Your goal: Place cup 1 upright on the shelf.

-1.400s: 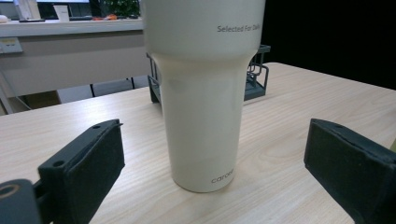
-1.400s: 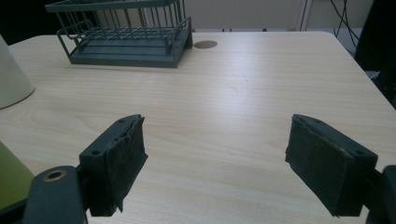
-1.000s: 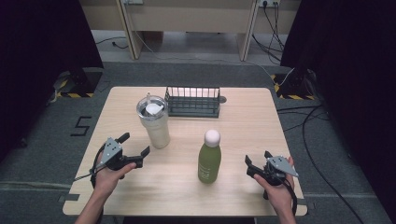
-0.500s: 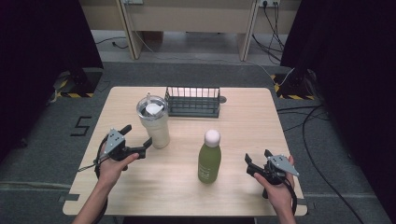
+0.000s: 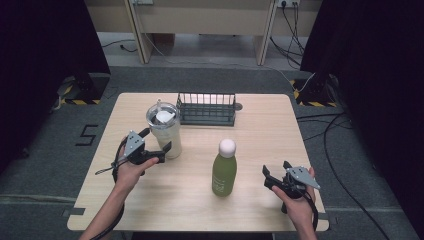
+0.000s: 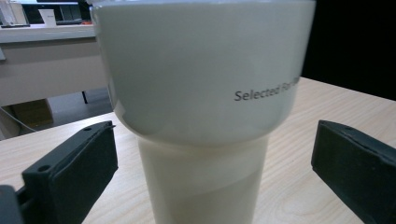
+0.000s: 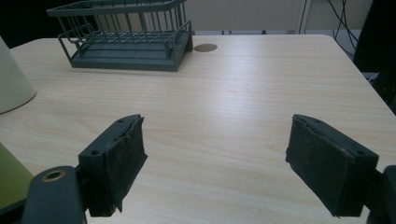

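Table (image 5: 260, 150): pale wood-grain top, rounded corners; the high view takes in the whole layout.
Wire rack (image 5: 206, 108): dark metal, rectangular, at the far edge; the right gripper view shows its slatted floor.
Tumbler (image 5: 163, 129): cream, smooth, wide upper body stepping to a narrower base, clear lid; stands left of centre, beside the rack. The left gripper view reveals grey lettering "Selected For".
Green bottle (image 5: 224, 168): round white cap, upright, mid-table.
Left gripper (image 5: 154, 144): jaws spread wide, flanking the tumbler, not pressing it.
Right gripper (image 5: 274, 176): jaws released, holding nothing, over bare wood.
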`<state>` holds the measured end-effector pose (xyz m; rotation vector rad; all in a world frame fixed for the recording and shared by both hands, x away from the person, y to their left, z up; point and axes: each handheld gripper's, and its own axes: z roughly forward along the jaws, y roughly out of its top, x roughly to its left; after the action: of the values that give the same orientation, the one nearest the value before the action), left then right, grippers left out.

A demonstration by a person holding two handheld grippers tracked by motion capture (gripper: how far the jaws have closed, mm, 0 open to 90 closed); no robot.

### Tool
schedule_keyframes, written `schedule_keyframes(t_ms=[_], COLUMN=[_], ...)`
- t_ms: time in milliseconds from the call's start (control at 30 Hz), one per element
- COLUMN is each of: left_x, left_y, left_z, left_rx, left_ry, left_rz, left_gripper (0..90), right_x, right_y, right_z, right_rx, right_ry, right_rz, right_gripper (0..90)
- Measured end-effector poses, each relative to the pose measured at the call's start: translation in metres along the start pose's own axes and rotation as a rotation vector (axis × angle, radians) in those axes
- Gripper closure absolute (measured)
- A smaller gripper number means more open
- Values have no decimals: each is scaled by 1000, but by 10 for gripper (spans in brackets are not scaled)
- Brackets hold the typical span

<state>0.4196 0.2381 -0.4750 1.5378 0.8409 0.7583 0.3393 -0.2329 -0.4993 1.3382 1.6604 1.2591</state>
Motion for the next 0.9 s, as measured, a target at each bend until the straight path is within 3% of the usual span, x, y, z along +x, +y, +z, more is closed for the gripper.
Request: schedule_keyframes(t_ms=[433, 900], left_x=[4, 6], left_y=[-5, -6], left_z=[25, 44], left_rx=[2, -19], left_ry=[7, -1], left_rz=[29, 18], left_gripper=[0, 38], right_x=[0, 1], right_y=[-1, -2], right_z=[2, 3], right_rx=[8, 14], right_ry=[2, 8], right_rz=[-2, -6], right_gripper=[190, 190])
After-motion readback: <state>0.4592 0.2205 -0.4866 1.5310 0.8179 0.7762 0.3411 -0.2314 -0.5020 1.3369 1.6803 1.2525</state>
